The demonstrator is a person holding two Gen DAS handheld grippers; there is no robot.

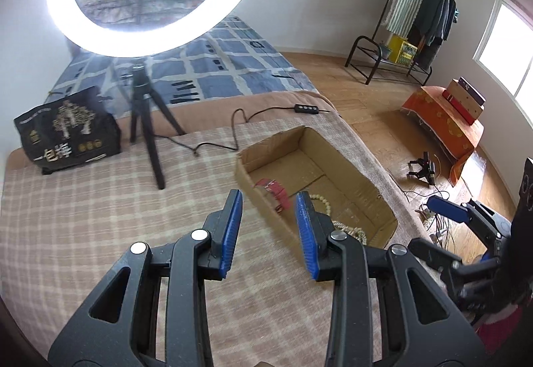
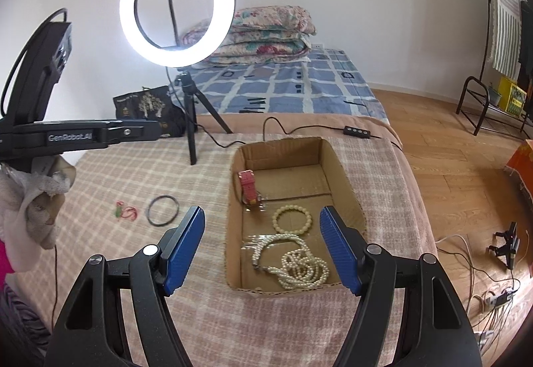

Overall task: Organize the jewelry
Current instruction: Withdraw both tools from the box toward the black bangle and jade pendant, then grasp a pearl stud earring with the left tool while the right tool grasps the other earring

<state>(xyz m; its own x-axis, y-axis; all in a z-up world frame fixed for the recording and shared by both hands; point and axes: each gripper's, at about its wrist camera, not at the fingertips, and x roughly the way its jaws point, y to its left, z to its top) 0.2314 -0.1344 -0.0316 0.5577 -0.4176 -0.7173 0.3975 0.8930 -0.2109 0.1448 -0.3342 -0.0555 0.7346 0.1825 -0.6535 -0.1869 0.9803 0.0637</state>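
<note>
- A bedroom: a bed (image 2: 100, 174) under a checked blanket carries a cardboard box (image 2: 336, 167), with a lit ring light (image 2: 176, 5) on a tripod behind it.
- Right claw (image 2: 263, 247) gapes wide and empty; straight ahead, in the box, lie a pearl necklace (image 2: 299, 263), bead bracelet (image 2: 292, 219) and pink watch (image 2: 249, 188).
- Left claw (image 1: 269, 233) is open, holding nothing, near the box's left wall.
- Left of the right claw, a black ring (image 2: 162, 210) and red cord (image 2: 126, 211) remain on the blanket.
- Risk: pinching blanket along with the thin ring, or the cord slipping between the pads.
</note>
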